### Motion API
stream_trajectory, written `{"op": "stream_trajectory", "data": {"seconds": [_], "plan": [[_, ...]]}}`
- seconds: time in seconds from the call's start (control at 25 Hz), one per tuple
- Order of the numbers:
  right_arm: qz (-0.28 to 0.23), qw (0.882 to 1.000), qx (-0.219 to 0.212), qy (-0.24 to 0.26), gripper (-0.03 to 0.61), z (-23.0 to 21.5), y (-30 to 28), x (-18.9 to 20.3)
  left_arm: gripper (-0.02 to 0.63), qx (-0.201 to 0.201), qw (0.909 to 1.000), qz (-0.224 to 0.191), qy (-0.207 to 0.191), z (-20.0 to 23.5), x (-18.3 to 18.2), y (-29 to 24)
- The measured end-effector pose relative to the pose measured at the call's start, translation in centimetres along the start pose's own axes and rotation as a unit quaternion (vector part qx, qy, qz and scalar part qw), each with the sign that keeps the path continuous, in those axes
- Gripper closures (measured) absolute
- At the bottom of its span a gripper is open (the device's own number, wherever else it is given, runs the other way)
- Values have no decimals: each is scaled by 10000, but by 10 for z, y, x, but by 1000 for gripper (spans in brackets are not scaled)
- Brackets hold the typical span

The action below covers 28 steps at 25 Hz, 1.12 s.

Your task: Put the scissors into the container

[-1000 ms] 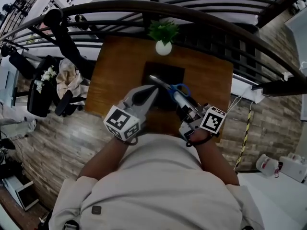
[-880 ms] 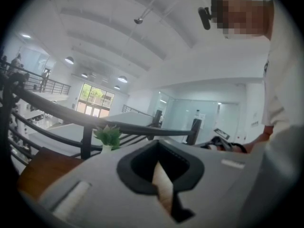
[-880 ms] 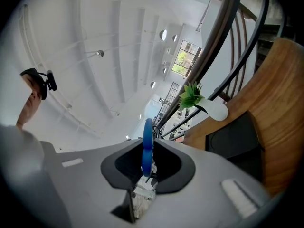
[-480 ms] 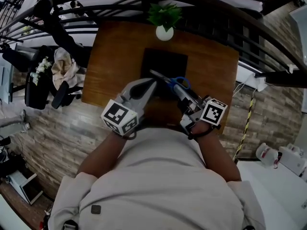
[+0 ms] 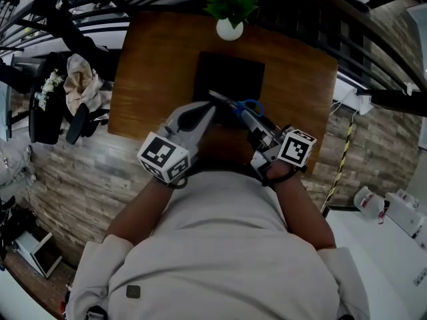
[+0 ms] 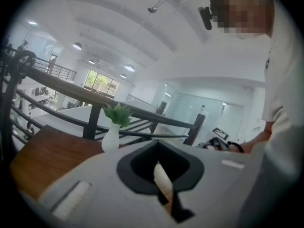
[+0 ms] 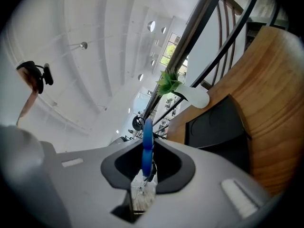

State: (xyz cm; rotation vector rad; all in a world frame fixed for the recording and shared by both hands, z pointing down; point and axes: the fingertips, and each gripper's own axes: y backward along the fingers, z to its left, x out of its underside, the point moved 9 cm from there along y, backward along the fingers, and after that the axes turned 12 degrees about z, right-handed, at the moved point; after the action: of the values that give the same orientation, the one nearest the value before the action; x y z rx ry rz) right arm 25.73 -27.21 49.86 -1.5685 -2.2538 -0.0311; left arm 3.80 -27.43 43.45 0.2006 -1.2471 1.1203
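Scissors with blue handles are held in my right gripper, which is shut on them; the metal blades point up-left over the near edge of the black container. In the right gripper view the handle stands upright between the jaws, and the container lies on the wooden table to the right. My left gripper hovers just left of the scissors' tip, jaws together with nothing between them.
A white vase with a green plant stands at the table's far edge, behind the container. A dark metal railing runs round the far side. The wooden table has bare room left and right of the container.
Both grippers have sunk together toward the table, the right one still holding the scissors. The blades stay pointed over the container's near edge.
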Motion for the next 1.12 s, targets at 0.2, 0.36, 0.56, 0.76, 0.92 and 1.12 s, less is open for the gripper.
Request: {"op": "stream_trajectory", "data": {"seconds": [0.2, 0.36, 0.56, 0.76, 0.92, 1.12], "plan": [[77, 9998, 169, -61, 520, -17, -7, 2, 611, -29, 9996, 186, 207, 17, 16, -9], [162, 9994, 260, -129, 520, -32, -13, 4, 612, 7, 9991, 359, 213, 24, 25, -16], [307, 9989, 306, -196, 520, -49, -24, 7, 611, 29, 9980, 555, 289, 33, 38, -21], [463, 9974, 413, -377, 520, -68, -30, 11, 611, -4, 9970, 711, 297, 41, 49, -30], [656, 9954, 557, -422, 520, -84, -35, 14, 611, -16, 9958, 831, 385, 50, 59, -36], [839, 9927, 712, -489, 520, -101, -44, 18, 611, -47, 9939, 1001, 467, 64, 70, -39]]}}
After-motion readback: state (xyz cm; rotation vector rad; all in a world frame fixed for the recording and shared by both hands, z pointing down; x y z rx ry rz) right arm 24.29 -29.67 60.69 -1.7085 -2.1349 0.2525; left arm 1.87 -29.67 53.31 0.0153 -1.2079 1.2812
